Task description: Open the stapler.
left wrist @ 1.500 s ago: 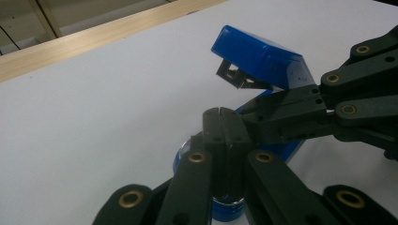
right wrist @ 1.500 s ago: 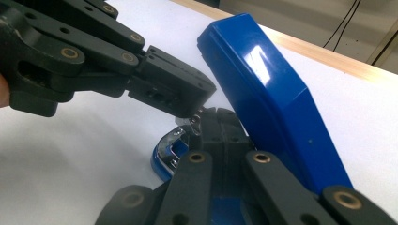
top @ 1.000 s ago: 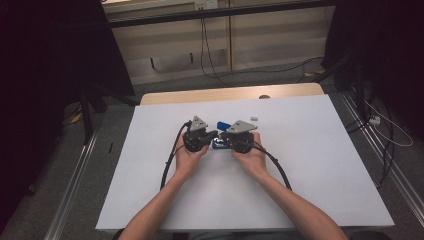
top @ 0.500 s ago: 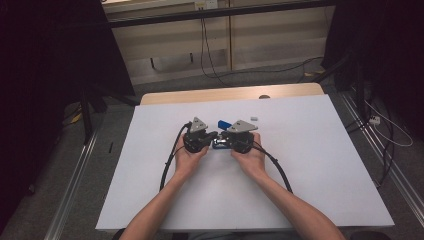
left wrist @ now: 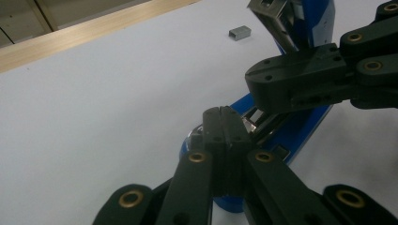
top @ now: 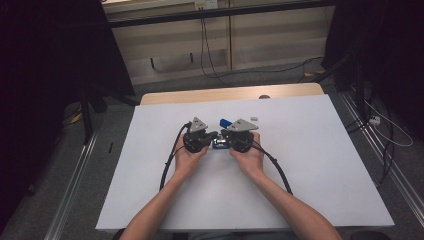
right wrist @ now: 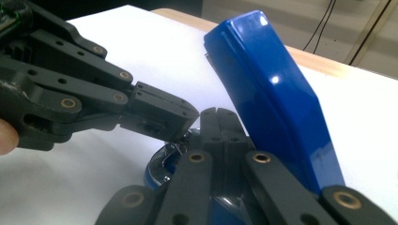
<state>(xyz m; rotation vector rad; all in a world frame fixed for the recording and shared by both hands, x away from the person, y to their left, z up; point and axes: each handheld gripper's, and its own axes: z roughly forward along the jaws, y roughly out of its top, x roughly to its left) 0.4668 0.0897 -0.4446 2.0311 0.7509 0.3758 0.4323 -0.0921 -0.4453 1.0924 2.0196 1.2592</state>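
High view: both grippers, jaws together, work an opened blue stapler [top: 220,142] mid-table.
Left gripper [left wrist: 224,124] and right gripper [right wrist: 219,123] press its staple channel; a slip could snap the raised lid [right wrist: 270,93] down.

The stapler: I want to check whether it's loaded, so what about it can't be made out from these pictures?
- High view: stapler mostly hidden between the left gripper and right gripper.
- Left gripper view: the staple channel is covered by both grippers' shut jaws.
- Right gripper view: the raised blue lid blocks the inside.
- Staple block: too small to count.
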